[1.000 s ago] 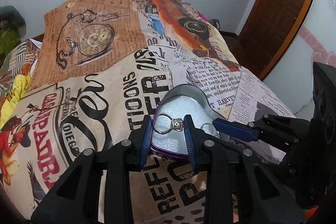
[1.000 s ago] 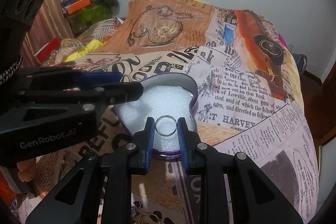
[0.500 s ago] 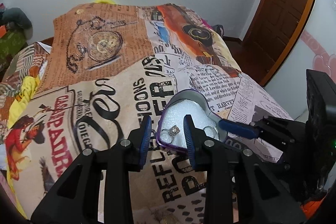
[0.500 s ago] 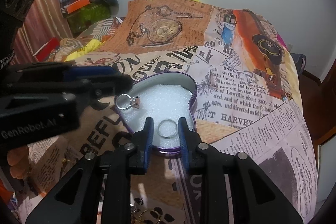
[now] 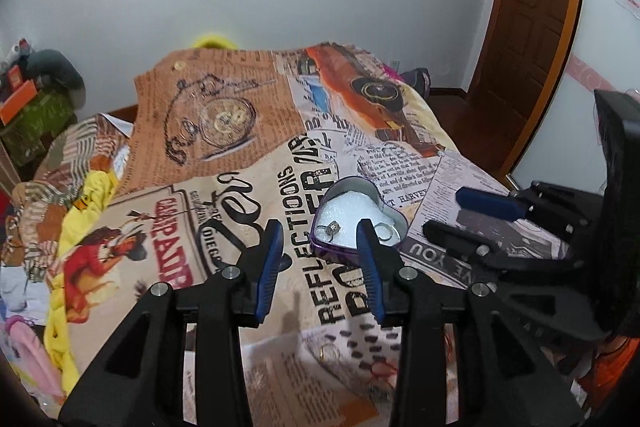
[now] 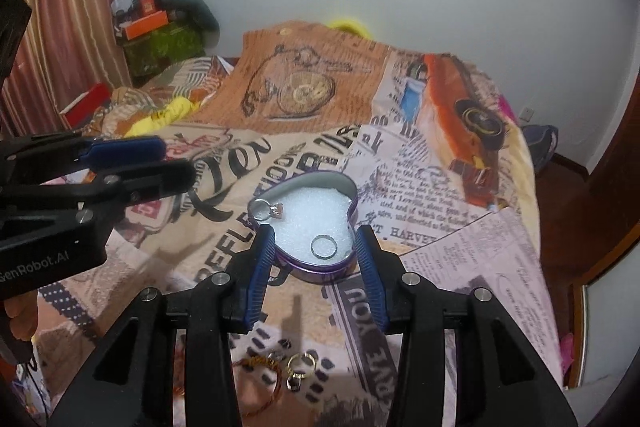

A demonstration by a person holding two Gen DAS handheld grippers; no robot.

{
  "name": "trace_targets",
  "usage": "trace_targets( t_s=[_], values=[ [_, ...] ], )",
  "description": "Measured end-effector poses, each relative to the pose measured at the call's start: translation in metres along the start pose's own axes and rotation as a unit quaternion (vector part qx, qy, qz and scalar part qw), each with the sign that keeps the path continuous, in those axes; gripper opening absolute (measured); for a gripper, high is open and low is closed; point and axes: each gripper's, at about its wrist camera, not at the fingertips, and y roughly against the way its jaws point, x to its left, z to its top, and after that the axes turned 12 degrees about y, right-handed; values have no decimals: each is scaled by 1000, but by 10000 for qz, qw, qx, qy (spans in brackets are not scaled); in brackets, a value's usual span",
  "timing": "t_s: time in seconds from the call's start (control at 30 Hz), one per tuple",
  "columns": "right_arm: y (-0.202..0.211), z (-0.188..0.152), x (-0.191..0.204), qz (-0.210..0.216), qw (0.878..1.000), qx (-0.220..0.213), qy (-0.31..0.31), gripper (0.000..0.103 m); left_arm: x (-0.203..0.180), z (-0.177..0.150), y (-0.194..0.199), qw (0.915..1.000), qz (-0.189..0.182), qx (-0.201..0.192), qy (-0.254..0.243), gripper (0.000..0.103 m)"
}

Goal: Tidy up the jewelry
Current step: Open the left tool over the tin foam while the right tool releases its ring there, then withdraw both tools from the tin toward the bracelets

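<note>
A purple heart-shaped tin (image 5: 394,218) (image 6: 352,205) lined with white foam sits on the printed bedspread. A stone ring (image 5: 330,229) (image 6: 270,209) rests at its left rim. A plain silver ring (image 5: 385,231) (image 6: 323,247) lies on the foam near the tip. My left gripper (image 5: 319,241) is open and empty, raised in front of the tin. My right gripper (image 6: 315,241) is open and empty, raised in front of the tin with the plain ring showing between its fingers. Each gripper shows in the other's view: the right one (image 5: 460,213), the left one (image 6: 168,163).
Loose jewelry lies on the bedspread near me: gold rings (image 6: 301,363), a coiled bracelet (image 6: 260,367) and a gold ring (image 5: 329,351). Clutter and boxes (image 6: 152,23) stand at the far left. A wooden door (image 5: 532,27) is at the right.
Both grippers let go of their rings into the tin, opened wide and pulled back and up from it. The stone ring now leans at the tin's left rim.
</note>
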Motion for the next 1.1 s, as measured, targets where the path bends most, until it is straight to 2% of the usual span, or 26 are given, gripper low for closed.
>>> trace_targets(
  t_s=[0.17,0.3,0.53,0.93,1.1],
  values=[
    [25,0,4,-128,9998,-137,-29,38,-4,-9,25,9998,5,-158,-92,43],
    [41,-2,8,-183,9995,-241,-54,38,-8,-18,42,9996,18,-250,-161,44],
    [60,-11,14,-244,9992,-313,-94,39,-9,-32,56,9995,12,-277,-177,49],
    [69,-42,18,-349,9990,-80,-261,39,-4,-62,41,9999,47,89,-135,49],
    [67,-56,18,-305,9989,68,-349,39,-4,-82,28,9992,52,365,-169,49]
  ],
)
